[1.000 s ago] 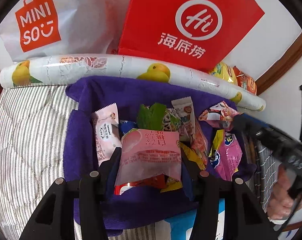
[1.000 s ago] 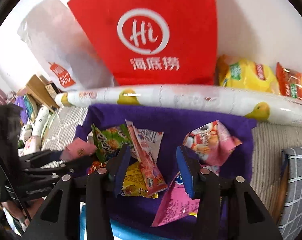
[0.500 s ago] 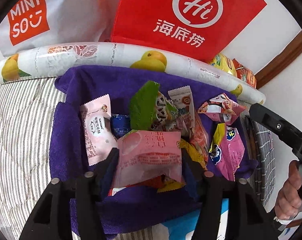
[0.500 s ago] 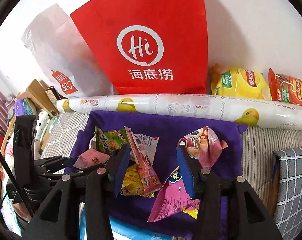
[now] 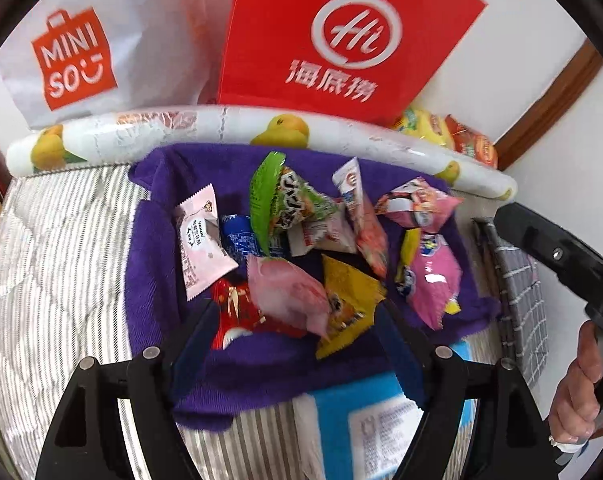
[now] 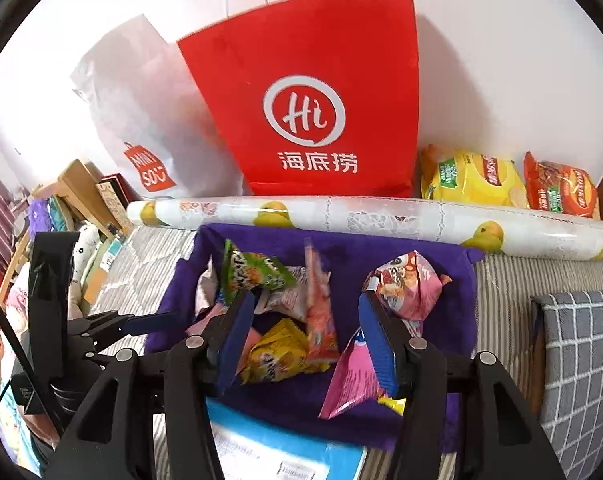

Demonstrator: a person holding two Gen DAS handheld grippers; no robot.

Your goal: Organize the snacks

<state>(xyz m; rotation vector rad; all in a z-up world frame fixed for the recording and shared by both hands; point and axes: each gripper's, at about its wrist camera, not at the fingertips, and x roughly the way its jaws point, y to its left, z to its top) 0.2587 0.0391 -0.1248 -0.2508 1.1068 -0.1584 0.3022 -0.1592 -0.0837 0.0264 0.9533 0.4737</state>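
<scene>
Where the wall meets the bed, the red bag point(image 6: 305, 120) reads "Hi 海底捞"; the white bag point(image 5: 73, 60) reads "MINISO". Below, snack packets point(image 5: 301, 248) lie heaped on the purple towel point(image 5: 149, 240). My left gripper point(image 5: 291, 320) and right gripper point(image 6: 305, 340) both gape wide, holding nothing.

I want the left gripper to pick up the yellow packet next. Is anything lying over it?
Yes. A pink packet lies across the yellow packet's left side, just ahead of the left gripper's open jaws; its right half shows clear.
</scene>
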